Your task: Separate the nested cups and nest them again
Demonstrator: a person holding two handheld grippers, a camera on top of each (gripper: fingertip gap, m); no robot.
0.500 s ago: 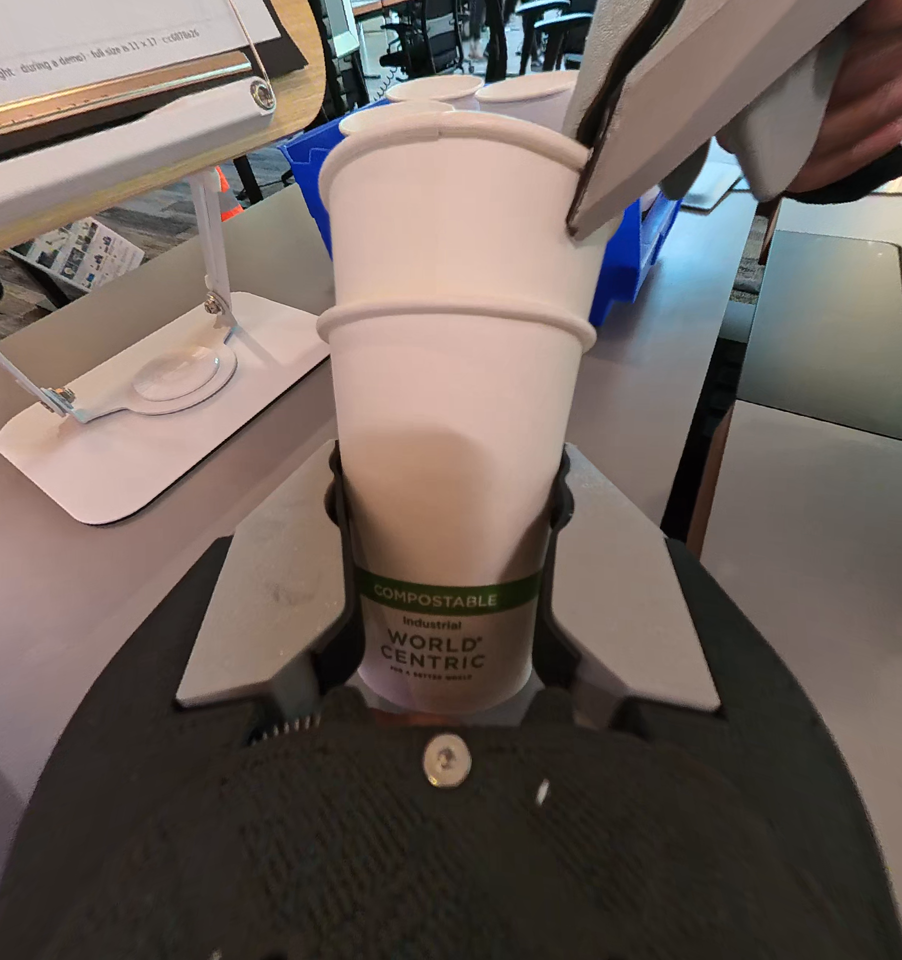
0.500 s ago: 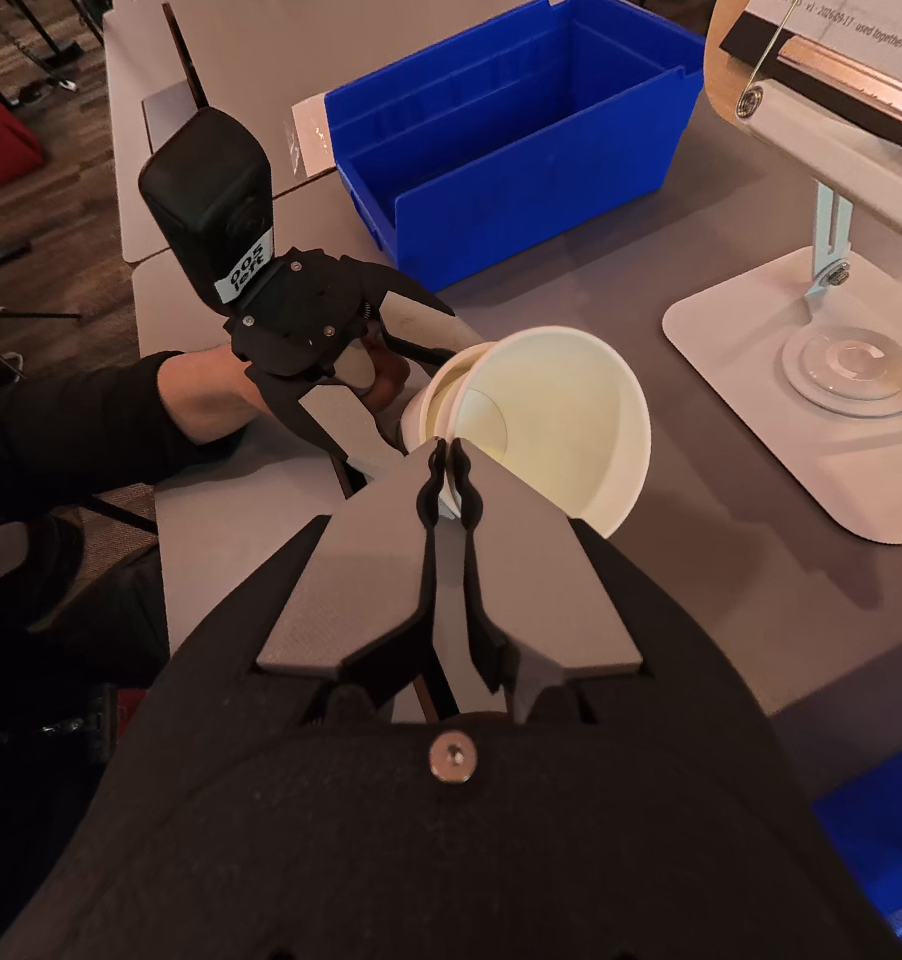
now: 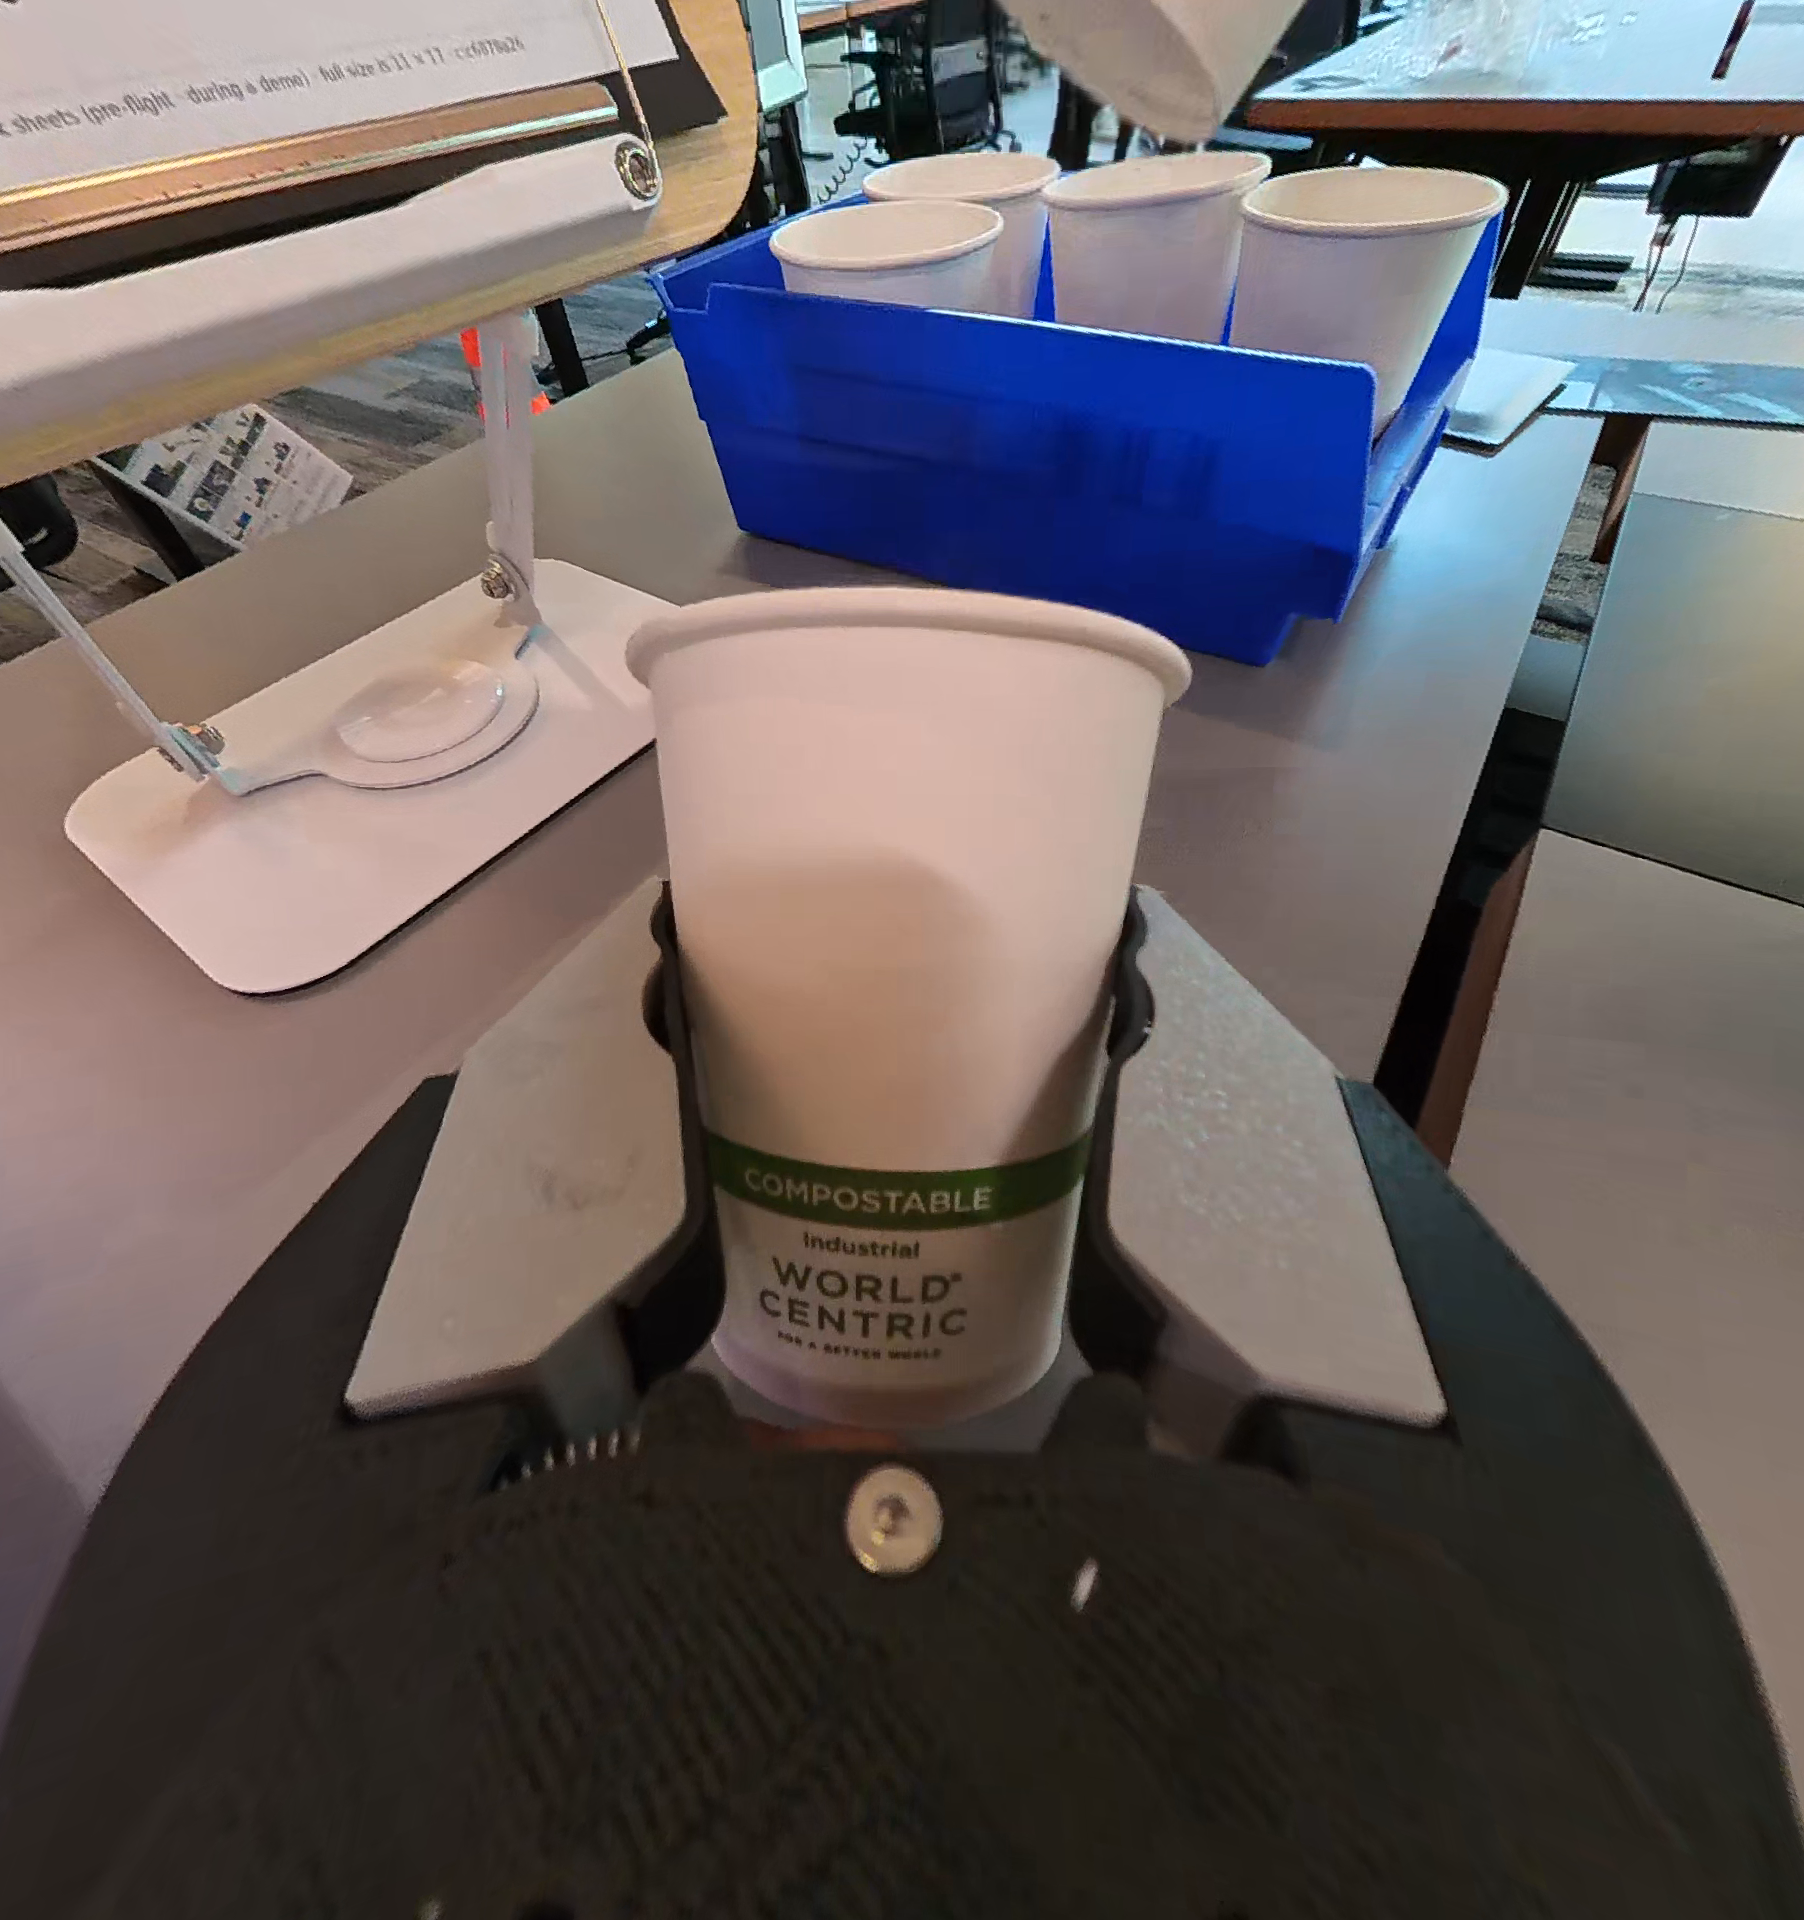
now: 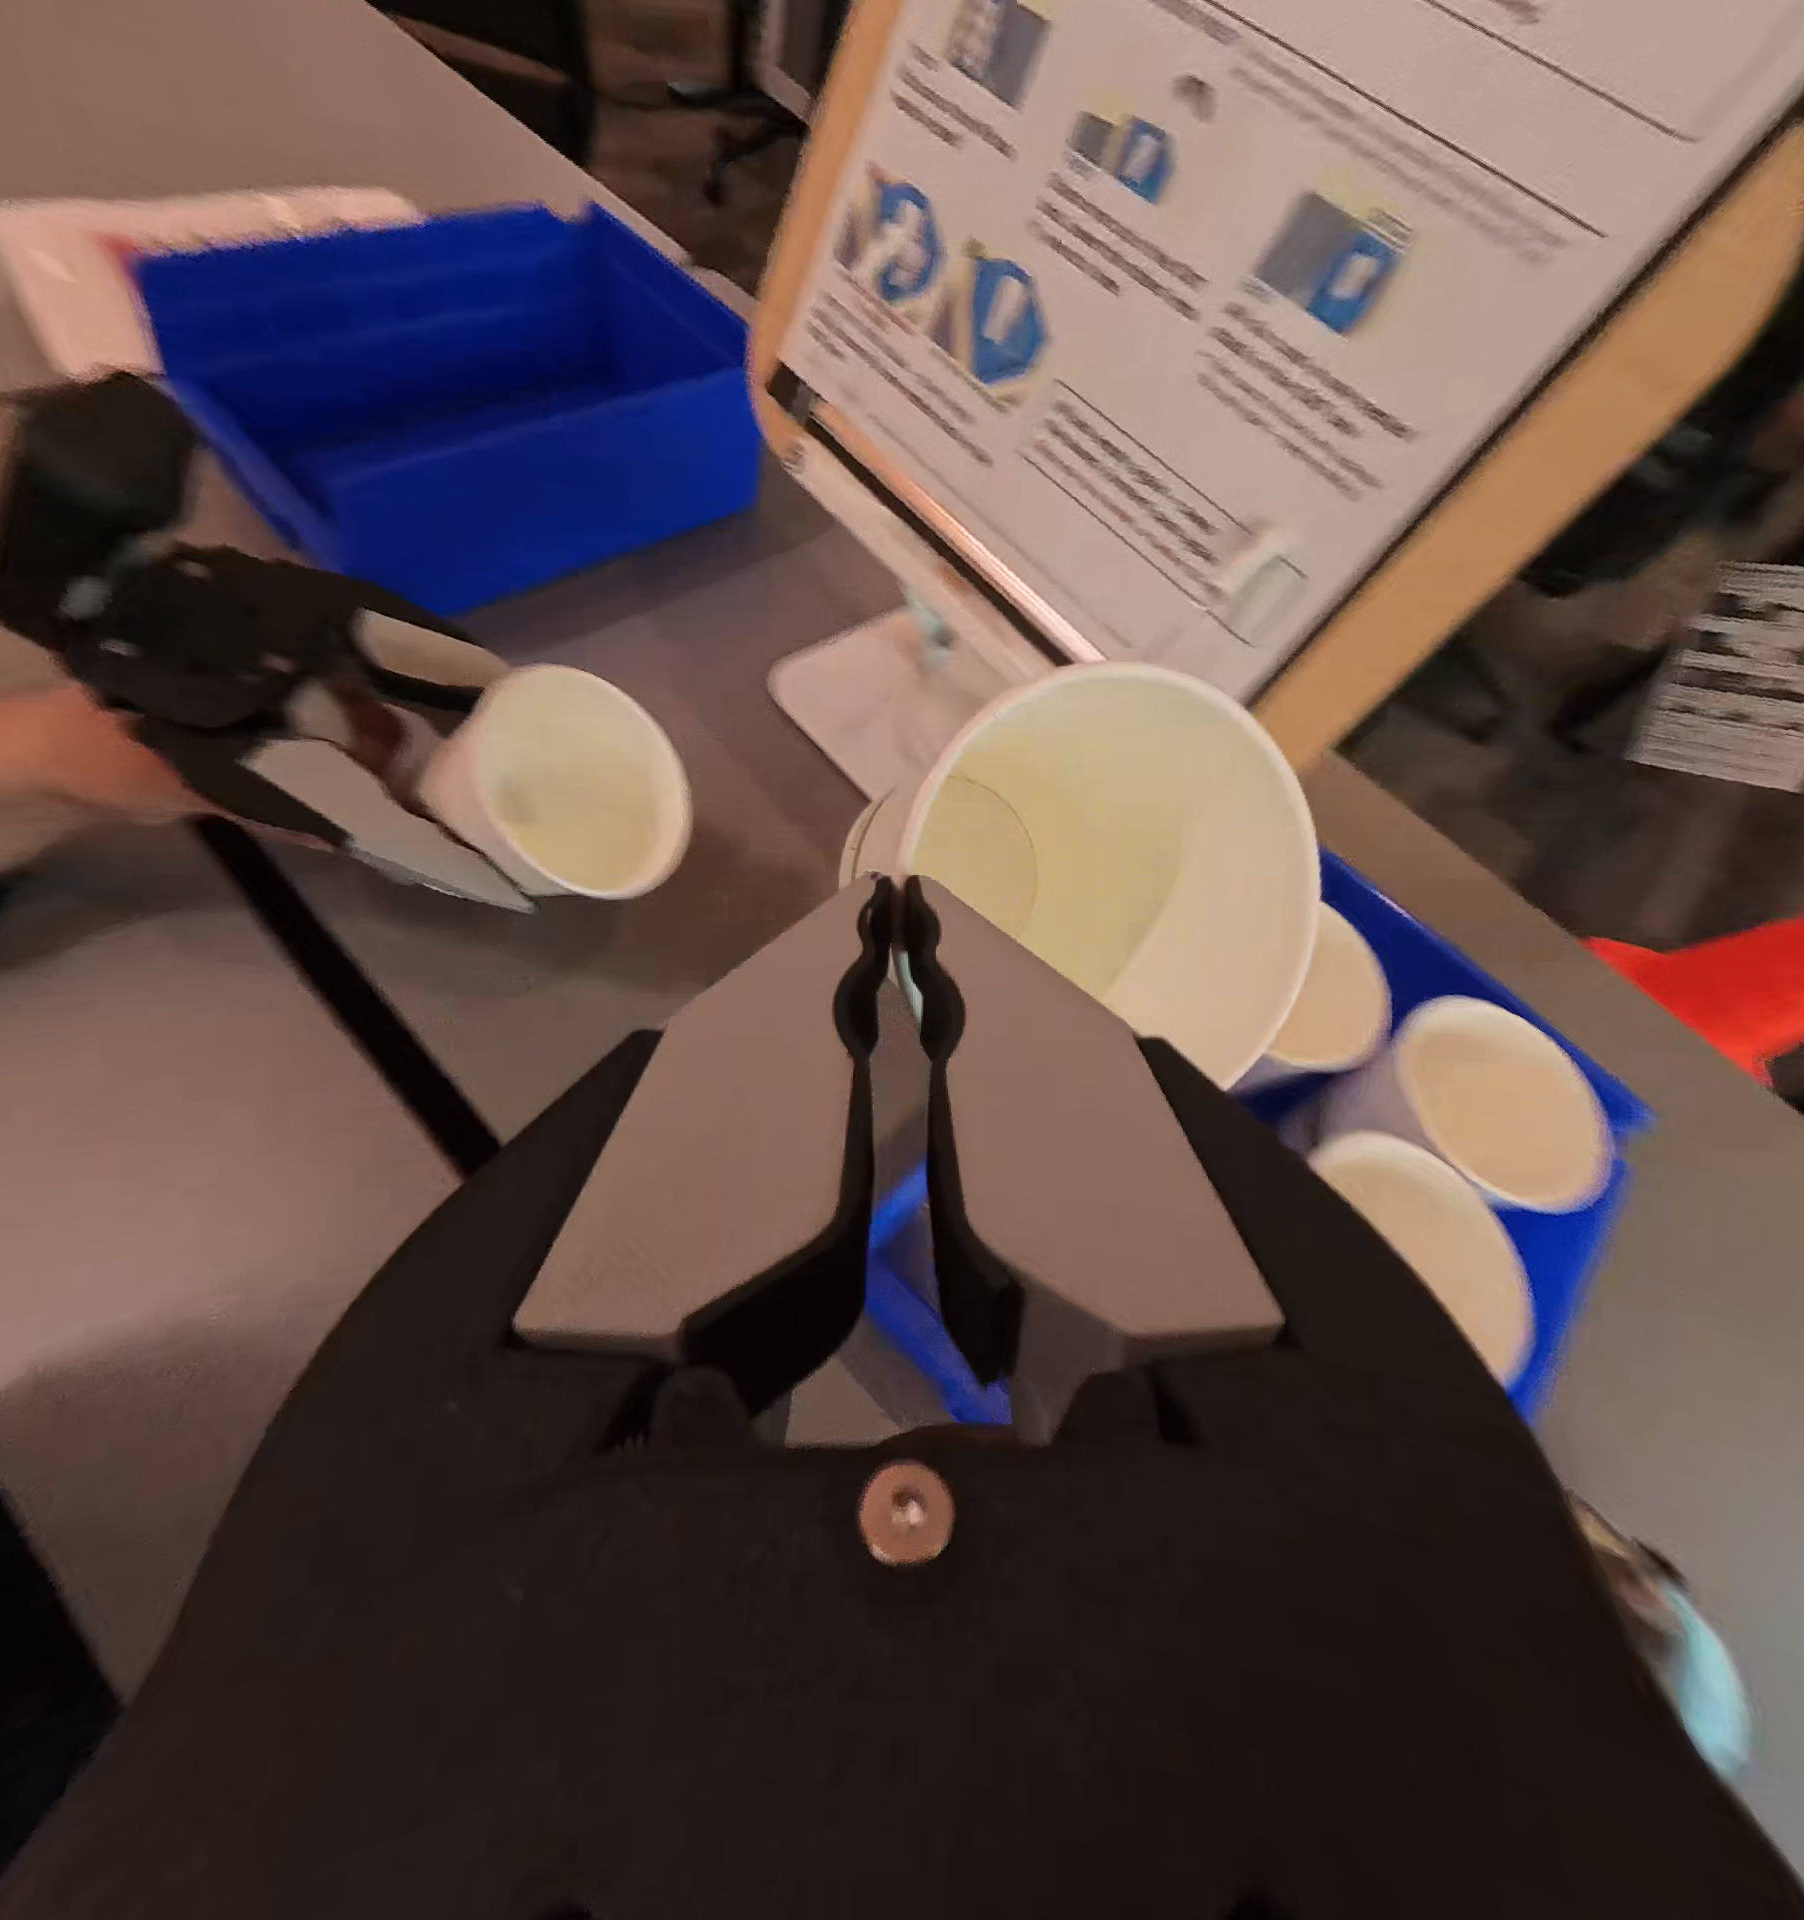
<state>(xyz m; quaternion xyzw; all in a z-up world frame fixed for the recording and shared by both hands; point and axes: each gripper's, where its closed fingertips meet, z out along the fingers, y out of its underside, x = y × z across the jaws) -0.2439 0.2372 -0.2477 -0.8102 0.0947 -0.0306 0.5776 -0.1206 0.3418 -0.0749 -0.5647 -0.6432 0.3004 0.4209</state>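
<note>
My left hand-held gripper (image 3: 903,977) is clamped on a white paper cup with a green band near its base (image 3: 903,935), its two grey fingers (image 3: 565,1164) pressing the lower sides of the cup, which stands mouth-up in the grip above the grey counter (image 3: 254,1091). My right hand-held gripper (image 4: 896,902) is pinched shut on the rim of a second white paper cup (image 4: 1116,862), one fingertip inside the wall and one outside; that cup is tilted so its pale inside faces the camera, and it hangs in the air well apart from the first. In the left wrist view its bottom (image 3: 1137,62) shows at the top edge, above and beyond the cup I hold there. In the right wrist view, the left gripper and its cup (image 4: 565,779) sit off to the left, blurred. A blue plastic bin (image 3: 1033,457) on the counter holds four more white paper cups (image 3: 1365,260), standing upright or leaning. A second blue plastic bin (image 4: 441,395) lies farther back. A wooden-edged board with printed sheets (image 4: 1241,281) stands on a white flat base (image 3: 358,810) near the bins.
</note>
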